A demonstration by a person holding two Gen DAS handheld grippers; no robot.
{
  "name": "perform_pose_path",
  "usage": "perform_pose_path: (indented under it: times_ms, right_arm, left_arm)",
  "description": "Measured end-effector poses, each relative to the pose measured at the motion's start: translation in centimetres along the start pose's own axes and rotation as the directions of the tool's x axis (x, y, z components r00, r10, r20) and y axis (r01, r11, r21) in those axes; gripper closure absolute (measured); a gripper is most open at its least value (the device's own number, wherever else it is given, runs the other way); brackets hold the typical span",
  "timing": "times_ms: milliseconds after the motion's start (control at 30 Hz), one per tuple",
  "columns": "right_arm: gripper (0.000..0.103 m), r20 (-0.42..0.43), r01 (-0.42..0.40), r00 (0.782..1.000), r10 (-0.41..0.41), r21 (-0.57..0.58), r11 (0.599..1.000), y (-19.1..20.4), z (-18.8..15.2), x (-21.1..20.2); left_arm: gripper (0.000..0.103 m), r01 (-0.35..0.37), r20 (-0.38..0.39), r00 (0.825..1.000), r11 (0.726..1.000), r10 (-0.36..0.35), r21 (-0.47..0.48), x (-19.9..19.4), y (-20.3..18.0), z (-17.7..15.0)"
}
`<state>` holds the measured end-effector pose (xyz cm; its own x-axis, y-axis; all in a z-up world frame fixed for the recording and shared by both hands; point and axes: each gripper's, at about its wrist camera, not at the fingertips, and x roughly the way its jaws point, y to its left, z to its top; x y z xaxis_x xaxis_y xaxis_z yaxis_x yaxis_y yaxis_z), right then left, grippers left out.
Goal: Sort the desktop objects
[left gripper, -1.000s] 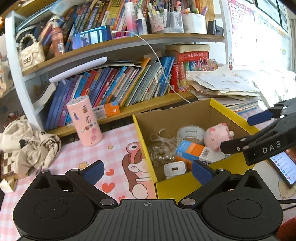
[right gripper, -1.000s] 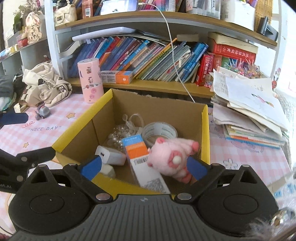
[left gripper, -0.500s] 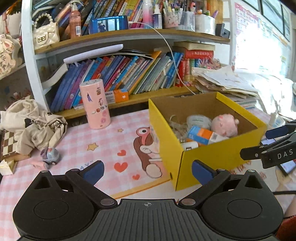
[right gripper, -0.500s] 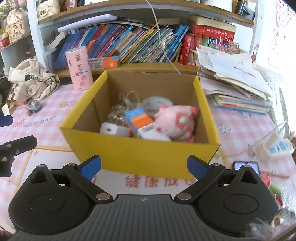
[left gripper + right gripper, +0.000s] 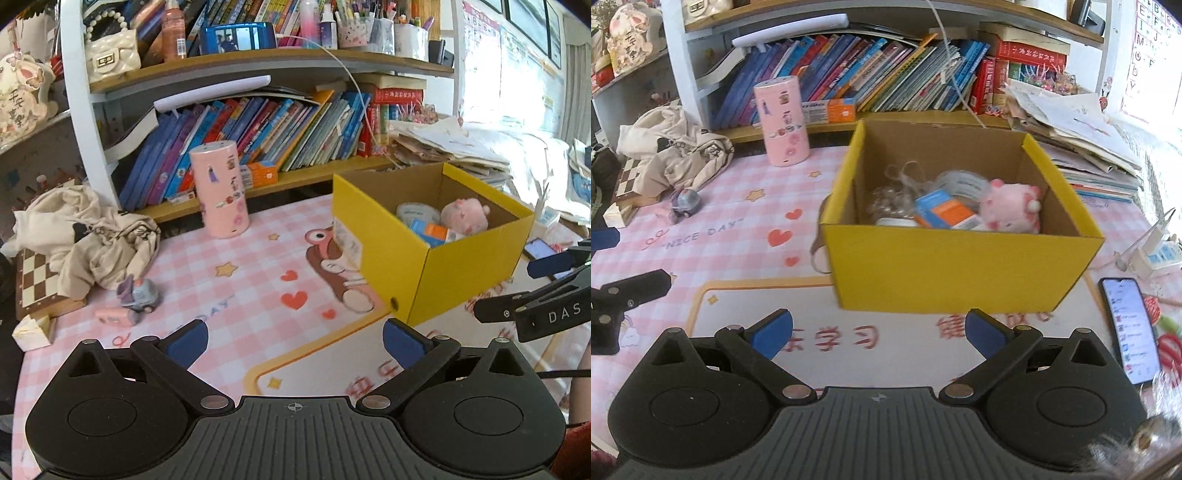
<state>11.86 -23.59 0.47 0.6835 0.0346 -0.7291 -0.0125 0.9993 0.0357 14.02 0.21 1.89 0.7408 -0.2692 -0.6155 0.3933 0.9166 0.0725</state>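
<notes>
A yellow cardboard box (image 5: 960, 273) (image 5: 450, 273) stands on the pink desk mat. Inside lie a pink plush toy (image 5: 1012, 208) (image 5: 465, 218), an orange-and-blue carton (image 5: 945, 212) (image 5: 430, 232), a tape roll (image 5: 960, 182) and a clear tangle of beads (image 5: 890, 197). My left gripper (image 5: 293, 341) hangs open and empty over the mat, left of the box. Open and empty too, my right gripper (image 5: 879, 332) hovers in front of the box's near wall. A small grey toy car (image 5: 138, 293) (image 5: 685, 203) sits on the mat at left, with a pink piece (image 5: 114, 317) beside it.
A pink cylinder with stickers (image 5: 219, 194) (image 5: 783, 120) stands by the bookshelf (image 5: 258, 136). Crumpled beige cloth (image 5: 88, 236) lies over a chessboard (image 5: 35, 284) at left. A lit phone (image 5: 1128, 328) lies right of the box. Stacked papers (image 5: 1078, 125) fill the back right.
Both grippers have pulled back and away from the box; a second ago they were right over it. The plush toy now rests inside. Both stay open.
</notes>
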Motion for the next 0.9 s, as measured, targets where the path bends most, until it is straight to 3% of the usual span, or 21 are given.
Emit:
perform_pose_path:
  times_ms: [300, 900]
  right_arm:
    - [0.002, 0.002, -0.022, 1.000, 0.022, 0.006, 1.000, 5.2, -0.7, 0.6]
    - [0.002, -0.003, -0.105, 0.994, 0.106, -0.114, 0.988, 12.7, 1.5, 3.1]
  left_arm:
    - [0.001, 0.000, -0.006, 1.000, 0.999, 0.000, 0.046, -1.4, 3.6, -1.8]
    - [0.001, -0.103, 0.009, 0.995, 0.994, 0.103, -0.035, -3.3, 10.3, -3.6]
